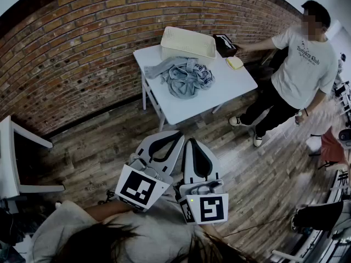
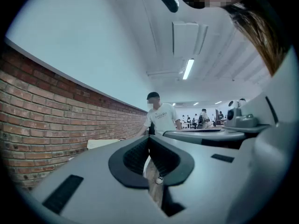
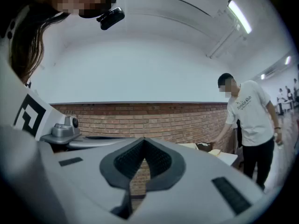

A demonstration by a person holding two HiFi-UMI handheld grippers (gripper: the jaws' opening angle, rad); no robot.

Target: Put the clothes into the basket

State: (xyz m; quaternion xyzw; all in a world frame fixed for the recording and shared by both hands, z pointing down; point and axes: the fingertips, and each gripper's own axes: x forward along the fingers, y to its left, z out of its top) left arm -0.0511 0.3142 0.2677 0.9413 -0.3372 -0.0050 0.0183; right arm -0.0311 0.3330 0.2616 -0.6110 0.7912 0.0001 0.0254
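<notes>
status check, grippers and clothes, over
Left gripper and right gripper shut, empty, short of the table. Clothes heaped on table beside basket. Person standing by table.

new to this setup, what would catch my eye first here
Grey clothes lie heaped on the white table, in front of a white basket. A person in a white T-shirt stands at its right end. The left gripper and right gripper are shut and empty, short of the table.

The left gripper (image 1: 171, 136) and the right gripper (image 1: 193, 143) sit side by side, pointing forward and level. Both have their jaws closed together with nothing between them.
</notes>
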